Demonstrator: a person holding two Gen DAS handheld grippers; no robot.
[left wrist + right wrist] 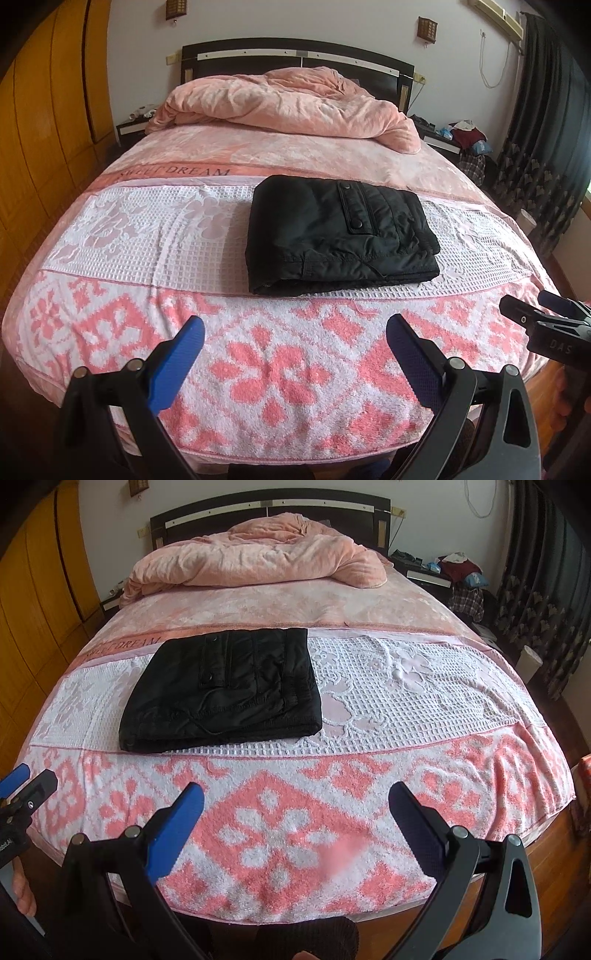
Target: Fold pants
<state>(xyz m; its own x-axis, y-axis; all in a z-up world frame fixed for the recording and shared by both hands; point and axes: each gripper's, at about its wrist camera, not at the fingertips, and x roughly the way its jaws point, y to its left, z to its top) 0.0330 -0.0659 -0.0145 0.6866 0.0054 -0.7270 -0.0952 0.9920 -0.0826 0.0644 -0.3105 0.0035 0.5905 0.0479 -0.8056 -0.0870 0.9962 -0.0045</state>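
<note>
Black pants (341, 232) lie folded into a compact rectangle on the white waffle band of the bed cover; in the right wrist view the pants (225, 688) sit left of centre. My left gripper (295, 326) hovers open over the pink flowered foot of the bed, well short of the pants, nothing between its blue pads. My right gripper (295, 794) is also open and empty, likewise back from the pants. Each gripper shows at the other view's edge: the right gripper (532, 306) at the right edge, the left gripper (27, 775) at the left edge.
A crumpled pink duvet (288, 105) is heaped by the dark headboard (295, 55). Wooden wardrobe doors (44, 122) line the left side. A cluttered nightstand (454, 134) and dark curtains (546, 129) stand on the right. A hand (22, 893) holds the left gripper's handle.
</note>
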